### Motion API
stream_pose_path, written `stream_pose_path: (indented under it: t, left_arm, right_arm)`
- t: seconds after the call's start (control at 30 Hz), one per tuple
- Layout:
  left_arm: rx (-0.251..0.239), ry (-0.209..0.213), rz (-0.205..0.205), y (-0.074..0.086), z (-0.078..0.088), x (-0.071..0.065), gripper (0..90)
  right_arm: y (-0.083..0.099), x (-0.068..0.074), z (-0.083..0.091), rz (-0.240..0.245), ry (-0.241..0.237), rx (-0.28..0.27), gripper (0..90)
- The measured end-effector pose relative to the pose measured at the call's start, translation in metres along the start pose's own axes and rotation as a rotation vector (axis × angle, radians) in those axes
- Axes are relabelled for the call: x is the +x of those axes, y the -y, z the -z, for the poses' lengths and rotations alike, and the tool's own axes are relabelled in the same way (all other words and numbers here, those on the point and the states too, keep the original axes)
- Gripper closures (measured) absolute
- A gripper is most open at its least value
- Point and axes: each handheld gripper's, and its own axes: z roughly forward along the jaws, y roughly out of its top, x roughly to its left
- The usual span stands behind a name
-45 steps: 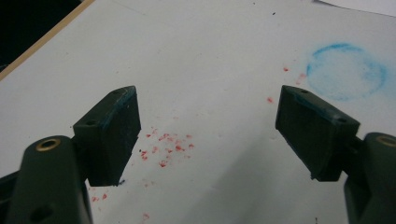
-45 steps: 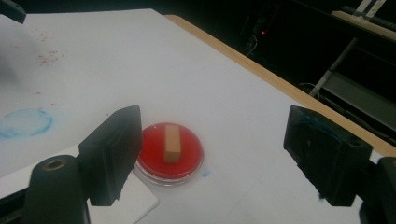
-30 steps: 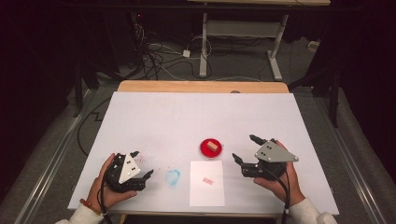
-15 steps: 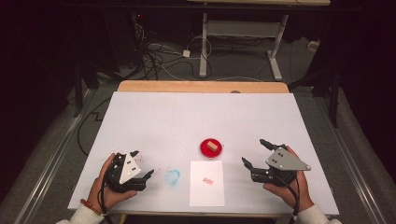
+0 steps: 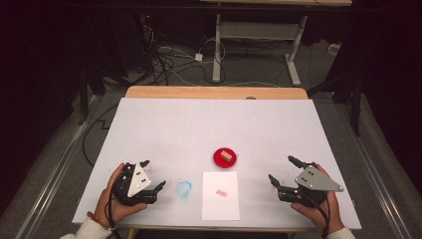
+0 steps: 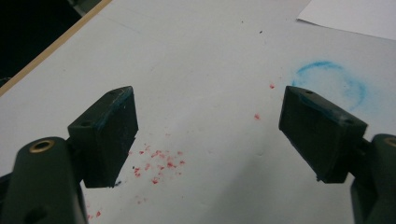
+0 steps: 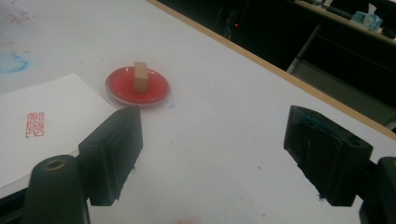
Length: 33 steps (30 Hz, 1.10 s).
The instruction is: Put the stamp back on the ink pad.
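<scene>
Right gripper [image 5: 283, 172] has drawn back toward the bench's [image 5: 199, 124] near edge, away from the red ink pad [image 5: 225, 158]; left gripper [image 5: 153, 174] unchanged. Both grippers' jaws apart, empty. Right gripper view shows the wooden stamp [image 7: 140, 76] upright on the pad, beyond its left jaw, just beside the stamped paper [image 7: 42, 121]. Left gripper view shows red specks [image 6: 159, 165] between its jaws.
</scene>
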Motion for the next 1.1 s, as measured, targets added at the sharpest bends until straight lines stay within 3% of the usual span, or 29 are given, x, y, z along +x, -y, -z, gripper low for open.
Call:
stream_pose_path:
  t: [0.37,0.53,1.1]
  left_arm:
    - [-0.018,0.015,-0.008,-0.005,-0.003,-0.003,18.9]
    - [-0.017,0.022,-0.011,-0.005,-0.003,-0.004,18.9]
    - [-0.024,0.029,-0.020,-0.005,-0.001,-0.006,18.9]
  right_arm:
    - [0.028,-0.007,0.007,-0.033,0.033,0.066,20.4]
    - [0.038,-0.008,0.005,-0.060,0.025,0.095,20.4]
    - [0.032,-0.001,0.009,-0.037,0.033,0.082,17.0]
